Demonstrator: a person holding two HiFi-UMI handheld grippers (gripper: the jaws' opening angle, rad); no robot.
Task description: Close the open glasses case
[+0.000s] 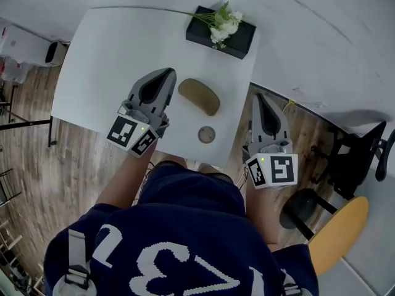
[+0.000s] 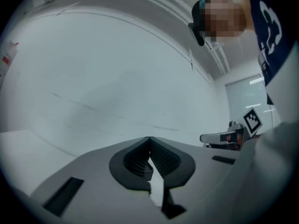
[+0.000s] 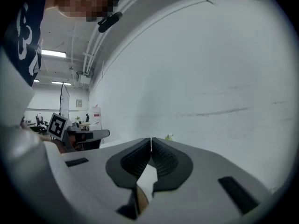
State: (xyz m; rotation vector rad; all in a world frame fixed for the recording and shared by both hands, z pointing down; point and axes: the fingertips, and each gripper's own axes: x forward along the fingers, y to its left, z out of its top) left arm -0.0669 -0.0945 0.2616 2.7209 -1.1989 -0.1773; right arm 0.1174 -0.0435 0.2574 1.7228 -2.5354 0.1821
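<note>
Head view has the glasses case [image 1: 199, 96] lying flat as a tan oval around the middle of the white table [image 1: 92, 73]. From up here I can't tell if its lid is up, or what's inside.

The left gripper [image 1: 168, 73] is over the tabletop just beside the case on its left, not touching. A small round disc [image 1: 206, 134] sits closer to the front edge. At the back, a black box [image 1: 237, 39] has white flowers [image 1: 223, 23] lying across it.

The right gripper [image 1: 257, 96] hangs past the table's right edge, over wood floor [image 1: 37, 184], with a black office chair [image 1: 361, 153] well off to the side.

Neither gripper view catches the case, mostly just white wall. In those views, the left gripper [image 2: 149, 139] and the right gripper [image 3: 150, 140] both have their jaws pressed together with nothing in them. The right gripper view does pick up a bit of the flowers [image 3: 169, 137].
</note>
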